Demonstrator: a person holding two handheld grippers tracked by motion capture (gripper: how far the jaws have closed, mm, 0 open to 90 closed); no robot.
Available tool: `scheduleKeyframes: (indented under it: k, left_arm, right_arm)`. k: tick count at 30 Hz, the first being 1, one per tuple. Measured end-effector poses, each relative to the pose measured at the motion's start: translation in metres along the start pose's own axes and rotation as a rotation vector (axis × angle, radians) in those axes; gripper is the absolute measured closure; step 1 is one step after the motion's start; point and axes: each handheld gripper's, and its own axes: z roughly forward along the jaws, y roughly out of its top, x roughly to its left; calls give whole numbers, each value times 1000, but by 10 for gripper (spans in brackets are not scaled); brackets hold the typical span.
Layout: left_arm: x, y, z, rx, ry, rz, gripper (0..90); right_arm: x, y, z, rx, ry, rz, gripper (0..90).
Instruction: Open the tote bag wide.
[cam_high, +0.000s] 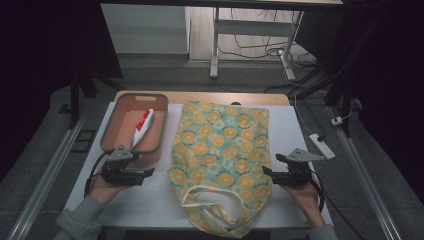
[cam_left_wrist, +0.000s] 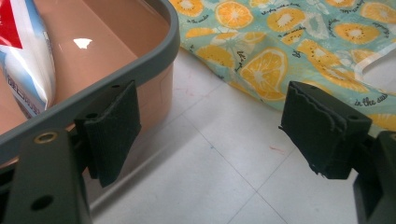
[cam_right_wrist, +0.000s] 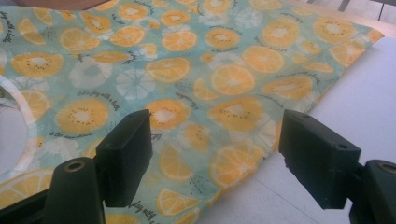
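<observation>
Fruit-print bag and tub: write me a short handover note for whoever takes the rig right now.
Left gripper: open, empty, just in front of the pink tub.
Right gripper: open, empty, at the right edge of the fruit-print bag.
Bag lies flat in the middle of the white table, handles toward the person.
Toothpaste tube lies inside the tub, left of the bag.
Done: nothing is gripped yet.
Left: probably open the bag and move the tube into it, though that is a guess from the layout.
</observation>
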Motion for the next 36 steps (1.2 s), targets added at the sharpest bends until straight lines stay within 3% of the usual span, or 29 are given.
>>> scheduleKeyframes:
  k: [17, 26, 36]
  left_arm:
    - [-11, 8, -4, -13, -10, 43, 230]
    - [-33, 21, 0, 4, -67, 122, 233]
    - [-55, 28, 24, 97, -156, 196, 226]
  right_arm:
    - [3, 2, -4, -1, -2, -4, 263]
    - [12, 7, -4, -1, 22, -29, 263]
    - [19, 7, 0, 19, 45, -52, 264]
